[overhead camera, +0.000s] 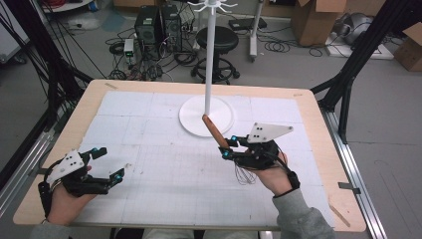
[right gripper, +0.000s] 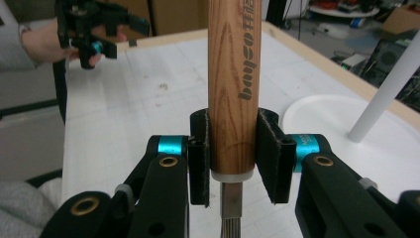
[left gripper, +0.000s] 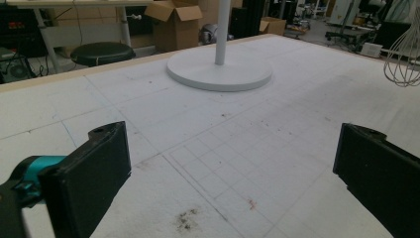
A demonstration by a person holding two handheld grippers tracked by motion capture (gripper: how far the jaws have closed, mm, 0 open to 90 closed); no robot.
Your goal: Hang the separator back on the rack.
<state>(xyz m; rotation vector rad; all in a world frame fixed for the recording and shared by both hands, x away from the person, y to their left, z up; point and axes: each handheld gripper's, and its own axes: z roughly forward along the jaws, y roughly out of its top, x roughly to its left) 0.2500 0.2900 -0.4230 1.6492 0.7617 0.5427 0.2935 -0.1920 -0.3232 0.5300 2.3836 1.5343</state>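
1. High view: the right tool [overhead camera: 225, 147] is clamped on a whisk [overhead camera: 215, 130] by its wooden handle, which slants up and away from the tool toward the round white base of a stand [overhead camera: 206, 115]. The wire loops hang below the tool, just over the surface [overhead camera: 164, 144]. No writing can be read here.
2. High view: the left tool [overhead camera: 110, 163] rests low over the surface's near left part, jaws spread apart with nothing between them. A broad bare stretch of gridded white sheet lies between the two tools. The surface's wooden rim runs close behind the left hand [overhead camera: 67, 201].
3. Left gripper view: both black jaws stand wide apart over the bare sheet. The stand base [left gripper: 219, 73] lies well ahead, and the whisk's wire loops [left gripper: 403, 59] hang at the far right.
4. Right gripper view: the jaws are pressed on both sides of the wooden handle [right gripper: 234, 84], with the metal ferrule and wires below. Dark lettering runs along the handle (turned sideways, I cannot make it out). The stand's pole [right gripper: 386, 87] leans at right, and the other tool [right gripper: 86, 32] is far off at upper left.
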